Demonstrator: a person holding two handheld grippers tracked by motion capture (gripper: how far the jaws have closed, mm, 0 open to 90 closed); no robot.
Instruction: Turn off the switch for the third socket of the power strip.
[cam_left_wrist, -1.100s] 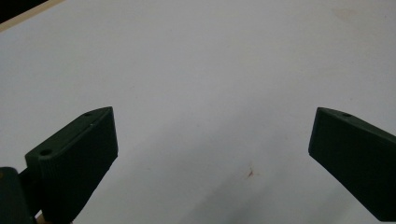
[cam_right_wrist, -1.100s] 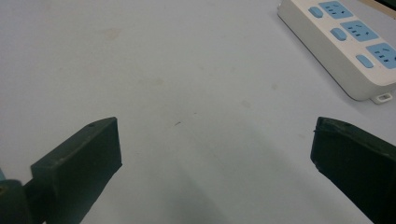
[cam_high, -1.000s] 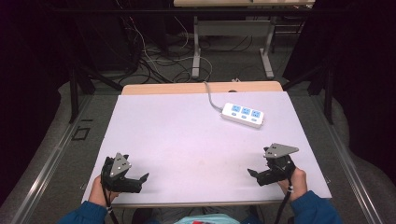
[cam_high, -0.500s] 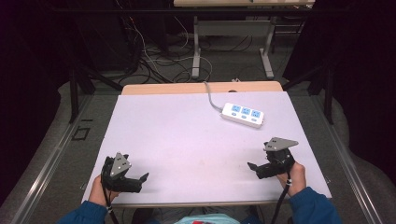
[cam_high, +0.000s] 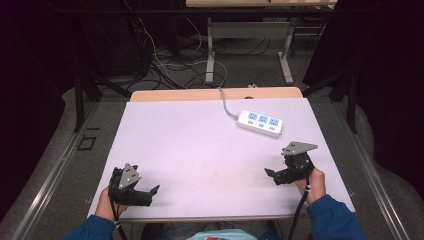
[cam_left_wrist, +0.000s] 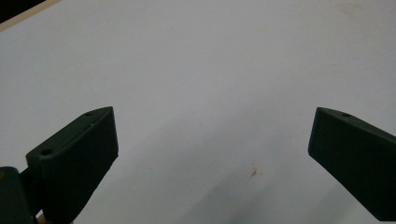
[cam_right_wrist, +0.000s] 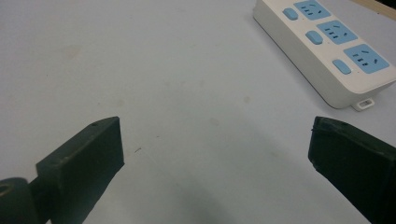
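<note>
Two grippers, left (cam_high: 150, 192) and right (cam_high: 272, 175), both spread wide, nothing held. Strip (cam_high: 260, 123) lay flat at table's (cam_high: 200, 145) far right, well ahead of right gripper. Step judged: approach not yet begun. Next move: right reach forward toward strip, jaws aligned across its body

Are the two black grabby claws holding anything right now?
No, nothing is held. The left gripper and the right gripper both stand open over the bare table. The power strip lies untouched ahead of the right one.
</note>
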